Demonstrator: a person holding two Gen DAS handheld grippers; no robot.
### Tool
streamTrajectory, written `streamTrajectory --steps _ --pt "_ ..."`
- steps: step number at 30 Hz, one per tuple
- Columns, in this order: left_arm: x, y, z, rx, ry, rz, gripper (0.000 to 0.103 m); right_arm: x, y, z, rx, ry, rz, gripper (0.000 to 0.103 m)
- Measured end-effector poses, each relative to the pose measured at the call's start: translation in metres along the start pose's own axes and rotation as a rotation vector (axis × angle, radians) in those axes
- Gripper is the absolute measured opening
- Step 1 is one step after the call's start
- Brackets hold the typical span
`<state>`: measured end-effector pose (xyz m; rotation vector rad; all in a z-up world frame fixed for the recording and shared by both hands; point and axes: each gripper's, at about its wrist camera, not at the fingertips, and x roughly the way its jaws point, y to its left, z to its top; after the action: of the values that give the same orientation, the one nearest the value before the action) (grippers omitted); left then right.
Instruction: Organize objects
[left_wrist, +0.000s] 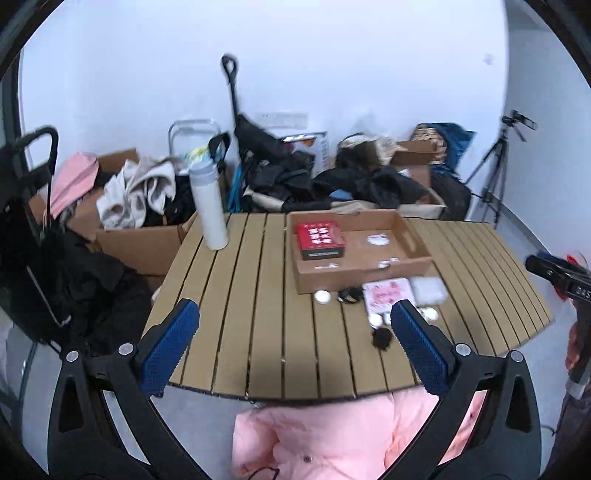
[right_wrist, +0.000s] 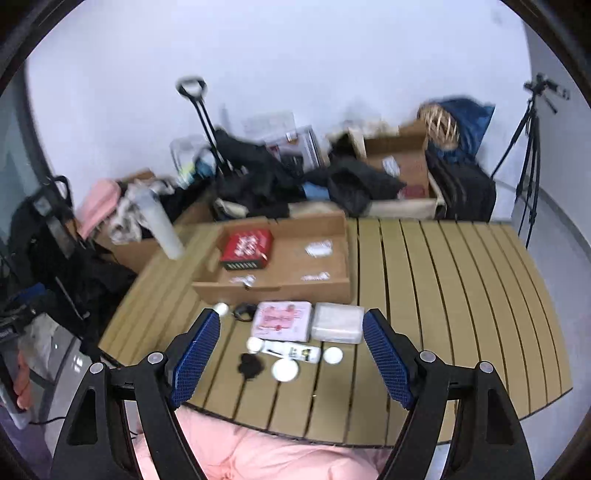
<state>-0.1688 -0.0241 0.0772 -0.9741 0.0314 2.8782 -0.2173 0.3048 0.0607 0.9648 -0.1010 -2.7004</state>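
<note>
At the desk's (left_wrist: 258, 295) far left corner a white bottle (left_wrist: 209, 206) stands upright. Right of it, along the far edge, sits an open cardboard tray (left_wrist: 369, 275) with a red box (left_wrist: 320, 240) in its left end and a few white scraps on its floor. Just in front of the tray lies a cluster of small things: a white cap (right_wrist: 221, 308), a black cord (right_wrist: 242, 312), a pink card box (right_wrist: 282, 320) touching a clear plastic box (right_wrist: 337, 322), and nearer the front edge a white tube (right_wrist: 291, 351), two white lids (right_wrist: 285, 369) and a black tuft (right_wrist: 250, 365). The right half of the desk is bare slats. A pink jacket (left_wrist: 332, 435) lies below the front edge. The left claw (left_wrist: 295, 347) is spread wide above the front edge, holding nothing; the right claw (right_wrist: 291, 360) is likewise spread and holding nothing, framing the cluster from above.
</note>
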Motion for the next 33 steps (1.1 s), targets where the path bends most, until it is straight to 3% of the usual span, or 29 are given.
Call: streamTrajectory --steps 3,6,8,9,10,13,14,16,19,23,26,27,31,33 --pt "-0.031 -0.012 -0.021 0.045 -0.036 -0.038 0.103 -0.03 0.017 -0.024 -0.033 -0.056 0.009 0.083" --pt "-0.056 -0.014 -0.051 0.014 -0.06 -0.067 0.103 -0.064 0.029 -0.047 -0.037 -0.136 0.042 0.083" --pt "-0.066 -0.013 -0.074 -0.006 -0.062 -0.104 0.103 -0.096 0.039 -0.079 -0.034 -0.262 0.07 0.086" --pt "-0.067 -0.013 -0.085 -0.007 -0.056 -0.106 0.103 -0.103 0.044 -0.096 -0.052 -0.297 0.062 0.093" --pt "-0.067 -0.013 -0.096 -0.009 -0.045 -0.089 0.103 -0.102 0.052 -0.111 -0.09 -0.287 0.05 0.103" --pt "-0.063 -0.01 -0.115 -0.049 -0.016 -0.072 0.103 -0.077 0.062 -0.147 -0.123 -0.074 0.052 0.103" --pt "-0.059 -0.008 -0.119 -0.07 -0.002 -0.074 0.103 -0.073 0.061 -0.155 -0.102 -0.054 0.076 0.103" --pt "-0.052 -0.007 -0.122 -0.085 0.02 -0.071 0.103 -0.067 0.059 -0.162 -0.077 -0.042 0.093 0.103" --pt "-0.047 -0.01 -0.125 -0.077 0.019 -0.056 0.103 -0.053 0.055 -0.158 -0.075 -0.002 0.038 0.103" --pt "-0.028 -0.02 -0.134 -0.049 0.019 -0.091 0.103 -0.027 0.047 -0.168 -0.058 0.088 0.147 0.103" --pt "0.007 -0.035 -0.132 0.002 0.067 -0.115 0.103 -0.003 0.043 -0.176 -0.066 0.105 0.131 0.095" --pt "0.021 -0.041 -0.127 0.019 0.09 -0.133 0.103 0.001 0.04 -0.177 -0.068 0.112 0.121 0.086" --pt "0.075 -0.064 -0.103 0.06 0.082 -0.211 0.103 0.035 0.013 -0.15 -0.069 0.102 0.059 0.085" --pt "0.12 -0.078 -0.094 0.058 0.124 -0.246 0.103 0.057 -0.001 -0.135 -0.055 0.099 0.062 0.085"
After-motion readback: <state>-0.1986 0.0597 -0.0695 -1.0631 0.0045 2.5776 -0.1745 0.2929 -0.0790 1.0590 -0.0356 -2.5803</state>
